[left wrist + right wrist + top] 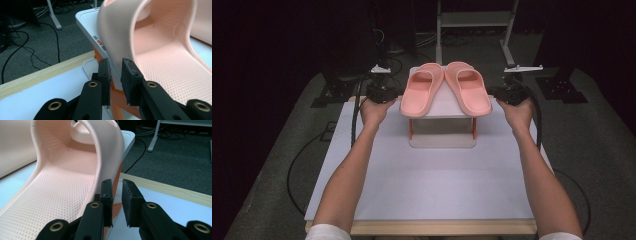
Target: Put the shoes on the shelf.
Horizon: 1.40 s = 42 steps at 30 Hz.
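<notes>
Pink slippers (445,88) are sitting paired on a small white stand (442,106); up close, the left gripper (115,68) and right gripper (117,188) are hovering slightly parted beside their outer edges, gripping nothing.

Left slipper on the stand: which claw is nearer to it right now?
Left. The left claw sits right at the outer edge of the left slipper, jaws slightly apart astride its strap edge. The right claw is across the stand, beside the right slipper.
</notes>
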Each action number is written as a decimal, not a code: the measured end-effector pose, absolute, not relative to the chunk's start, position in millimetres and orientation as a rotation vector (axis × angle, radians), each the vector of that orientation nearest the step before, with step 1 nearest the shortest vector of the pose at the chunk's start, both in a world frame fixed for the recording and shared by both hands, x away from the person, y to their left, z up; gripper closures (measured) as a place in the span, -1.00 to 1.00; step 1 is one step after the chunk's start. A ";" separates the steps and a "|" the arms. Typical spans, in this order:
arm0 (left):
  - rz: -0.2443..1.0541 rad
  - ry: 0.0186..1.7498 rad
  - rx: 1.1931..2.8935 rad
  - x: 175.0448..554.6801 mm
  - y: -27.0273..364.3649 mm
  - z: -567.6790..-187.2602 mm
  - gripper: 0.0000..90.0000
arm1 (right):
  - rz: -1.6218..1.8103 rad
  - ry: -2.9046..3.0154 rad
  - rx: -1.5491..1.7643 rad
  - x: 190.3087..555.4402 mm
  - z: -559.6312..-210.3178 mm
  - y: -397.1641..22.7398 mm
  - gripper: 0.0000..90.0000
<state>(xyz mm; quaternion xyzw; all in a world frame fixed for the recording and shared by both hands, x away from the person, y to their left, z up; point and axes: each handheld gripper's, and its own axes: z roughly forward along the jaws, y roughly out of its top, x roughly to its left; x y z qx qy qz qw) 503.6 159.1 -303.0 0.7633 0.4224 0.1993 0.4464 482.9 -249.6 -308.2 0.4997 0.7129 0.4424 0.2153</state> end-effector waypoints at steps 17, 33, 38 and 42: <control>0.496 1.064 1.856 511.3 155.2 -307.1 0.68 | 1.251 1.924 1.396 488.7 -310.2 -245.3 0.68; 0.496 1.027 1.873 513.3 139.7 -303.6 0.64 | 1.273 1.904 1.398 489.9 -310.7 -242.0 0.62; 0.500 1.036 1.869 514.7 139.6 -303.4 0.61 | 1.281 1.902 1.400 490.8 -311.3 -240.2 0.62; 0.503 1.036 1.871 514.7 139.4 -303.4 0.61 | 1.285 1.903 1.395 491.2 -312.2 -237.7 0.62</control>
